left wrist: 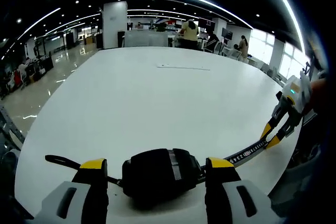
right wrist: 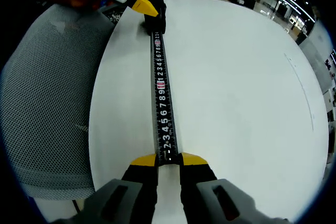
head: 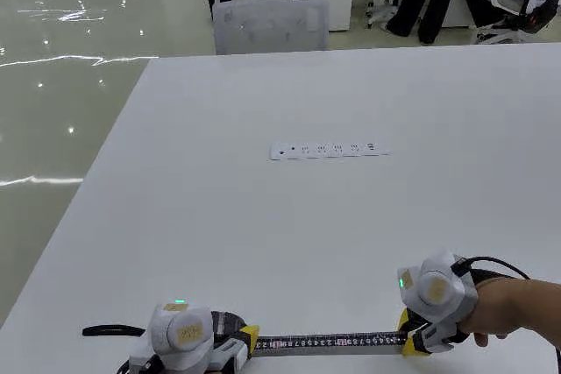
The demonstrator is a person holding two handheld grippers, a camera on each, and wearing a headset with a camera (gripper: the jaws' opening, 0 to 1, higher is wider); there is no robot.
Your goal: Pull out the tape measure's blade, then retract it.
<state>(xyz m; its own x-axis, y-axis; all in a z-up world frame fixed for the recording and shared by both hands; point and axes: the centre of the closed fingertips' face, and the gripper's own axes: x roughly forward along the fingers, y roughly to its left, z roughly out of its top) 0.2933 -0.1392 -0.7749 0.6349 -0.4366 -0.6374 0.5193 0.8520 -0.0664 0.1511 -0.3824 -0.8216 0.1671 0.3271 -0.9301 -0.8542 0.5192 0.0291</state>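
Left claw point(left wrist: 156, 164): its yellow-tipped jaws were clamped on either side of the black tape measure point(left wrist: 163, 174) at the near edge of the tabletop point(head: 307, 234); in the head view this claw point(head: 241, 343) sat at the lower left.
Right claw point(right wrist: 168, 159): its jaws were pressed together on the free end of the blade point(right wrist: 161, 103), just where the printed numbers begin; in the head view it point(head: 410, 335) sat at the lower right, held by a bare hand point(head: 500, 308).
Tape measure: the case point(head: 226, 326) rested on the tabletop inside the left claw, close to the front edge.
Blade: it was drawn out in a straight line point(head: 329, 342) between the two claws, lying flat along the tabletop, scale side up, with a red mark partway along.
Strap: a black loop point(head: 110, 331) trailed from the case, away from the blade.
Power strip point(head: 329, 150): it lay white and flat near the middle of the tabletop, well apart from both claws.
Chairs: a grey chair point(head: 270, 25) stood at the far edge; a grey mesh chair back point(right wrist: 47, 103) stood against the near edge in the right gripper view.
Background: people stood on a glossy office floor point(head: 79, 24).
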